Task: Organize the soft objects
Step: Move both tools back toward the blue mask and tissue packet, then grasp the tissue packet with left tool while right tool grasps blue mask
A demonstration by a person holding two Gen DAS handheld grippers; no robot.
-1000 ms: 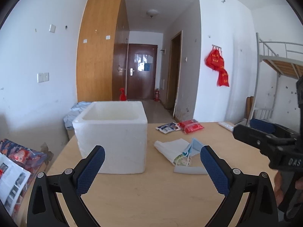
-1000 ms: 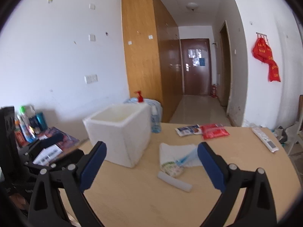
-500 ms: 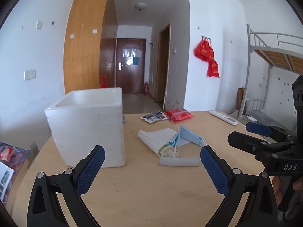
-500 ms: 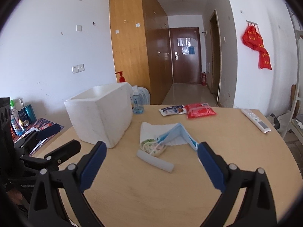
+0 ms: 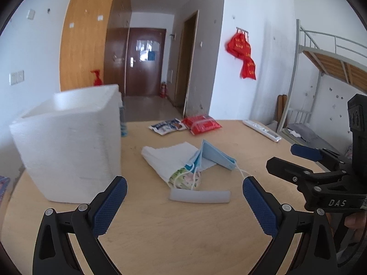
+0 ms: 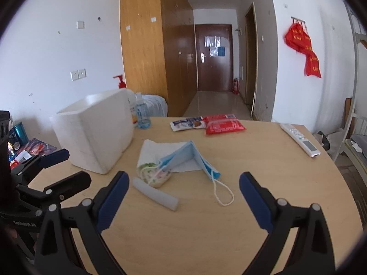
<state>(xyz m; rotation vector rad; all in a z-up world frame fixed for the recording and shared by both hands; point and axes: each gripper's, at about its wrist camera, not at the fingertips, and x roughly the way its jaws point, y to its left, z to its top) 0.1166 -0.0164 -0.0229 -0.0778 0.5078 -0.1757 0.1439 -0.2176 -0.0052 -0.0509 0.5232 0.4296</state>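
both tools point(image 5: 183, 202) point(image 6: 182, 192) spread, empty | blue mask point(image 6: 192, 155) light, floppy on desk point(image 6: 263, 160) | we'd pinch its folded edge, not the loop

your table point(image 6: 263, 160) is pale wood grain, smooth and matt. at ten o'clock the box point(image 6: 96, 135) looks like white foam, faintly grainy. the blue mask point(image 6: 195, 158) is soft pleated cloth on a paper-like white towel point(image 6: 158, 147). the red packet point(image 6: 222, 127) at twelve o'clock is glossy plastic film. your finger pads point(image 6: 112, 199) are textured blue rubber.
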